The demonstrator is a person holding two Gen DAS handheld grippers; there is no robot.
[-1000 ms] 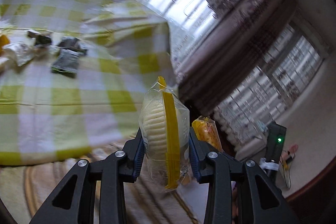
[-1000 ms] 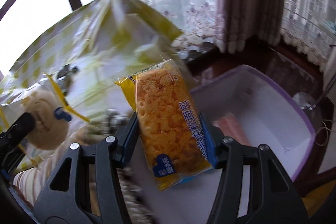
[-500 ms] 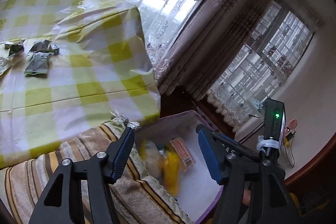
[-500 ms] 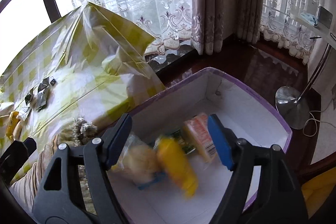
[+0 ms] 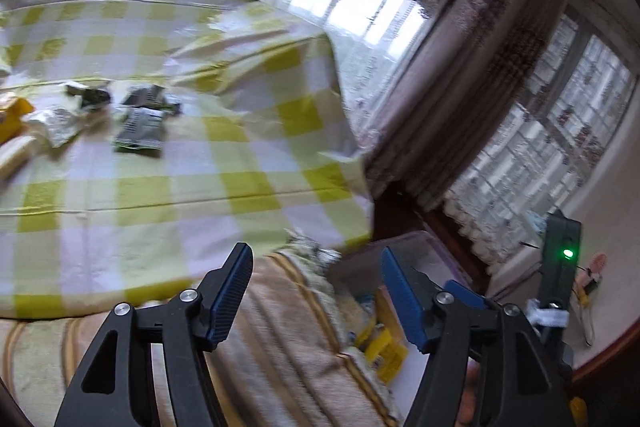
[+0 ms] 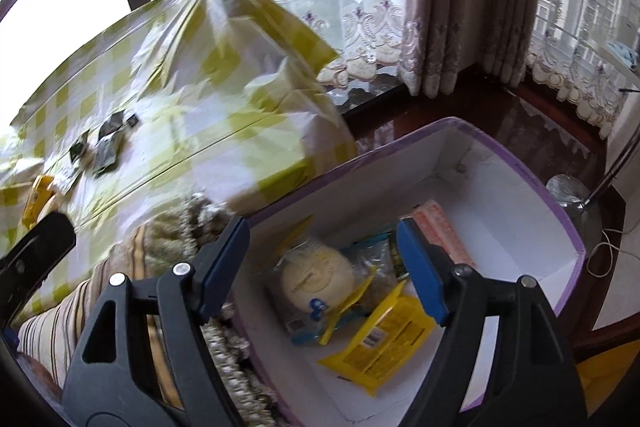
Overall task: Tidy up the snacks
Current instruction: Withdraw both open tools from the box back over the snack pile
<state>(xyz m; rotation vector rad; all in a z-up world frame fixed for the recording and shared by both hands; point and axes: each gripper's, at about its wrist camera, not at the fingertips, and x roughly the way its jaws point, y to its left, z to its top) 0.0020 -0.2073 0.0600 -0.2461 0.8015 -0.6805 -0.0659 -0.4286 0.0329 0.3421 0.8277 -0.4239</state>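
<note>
Inside purple-rimmed white box [image 6: 516, 163]: round pale cake in clear wrapper [image 6: 316, 277], yellow packet [image 6: 380, 339] face-down, barcode up, pink packet [image 6: 440, 231] behind. Above box, right gripper [image 6: 324, 267] spread wide, empty. Left gripper [image 5: 316, 291] likewise wide, empty, over striped blanket edge [image 5: 280, 339]. On checkered table [image 5: 160, 183], dark packets [image 5: 140, 135] left.

Mostly hidden in the left wrist view behind the striped blanket [image 5: 288, 327] and the left claw [image 5: 316, 269]: the purple-rimmed box [image 5: 404, 241] and its contents. Smeared by motion blur: dark snack packets [image 5: 140, 131] on the checked tabletop [image 5: 240, 163], labels unreadable. Cut off at the left edge: yellow packet [image 5: 10, 119]. Partly covered by the right claw [image 6: 322, 245]: pink packet [image 6: 438, 227].
</note>
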